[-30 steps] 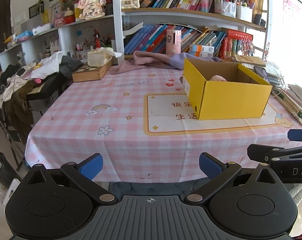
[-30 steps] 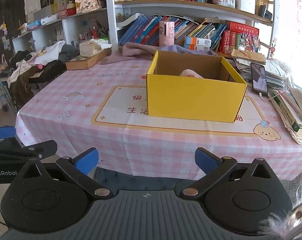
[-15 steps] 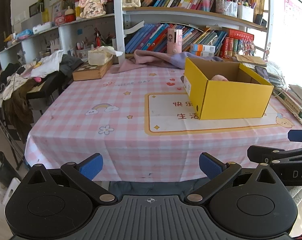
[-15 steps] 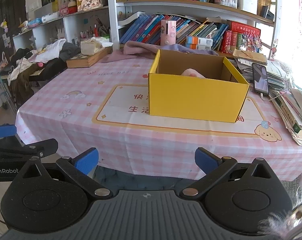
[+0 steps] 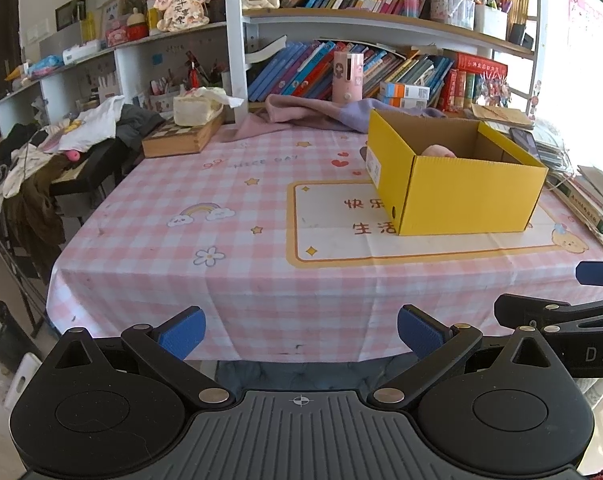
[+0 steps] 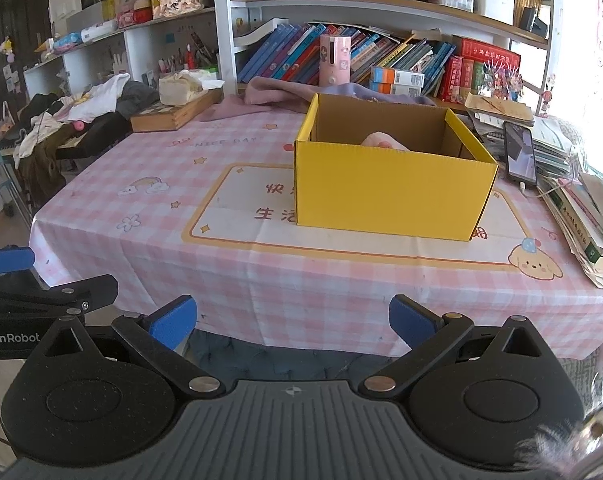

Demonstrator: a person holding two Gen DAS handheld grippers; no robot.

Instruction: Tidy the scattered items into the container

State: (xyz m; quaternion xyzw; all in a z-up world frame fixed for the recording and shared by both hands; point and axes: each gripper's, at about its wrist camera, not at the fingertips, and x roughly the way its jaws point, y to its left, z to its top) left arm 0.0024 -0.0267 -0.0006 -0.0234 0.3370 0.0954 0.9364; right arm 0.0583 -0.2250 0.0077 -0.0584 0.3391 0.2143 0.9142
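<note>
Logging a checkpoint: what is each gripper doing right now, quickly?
Left gripper: open, holding nothing.
Right gripper: open, holding nothing.

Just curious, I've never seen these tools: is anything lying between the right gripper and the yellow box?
Nothing but bare pink checked tablecloth. In the right wrist view, the open right gripper hangs off the table's near edge, the yellow box beyond it.

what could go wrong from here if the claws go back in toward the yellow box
Both the left claw and the right claw are open and empty, held short of the table edge. The yellow box is light cardboard, so a bump on its near wall could slide it. A phone lies propped on the book stack beside the box; a wide right-side reach might knock it.
</note>
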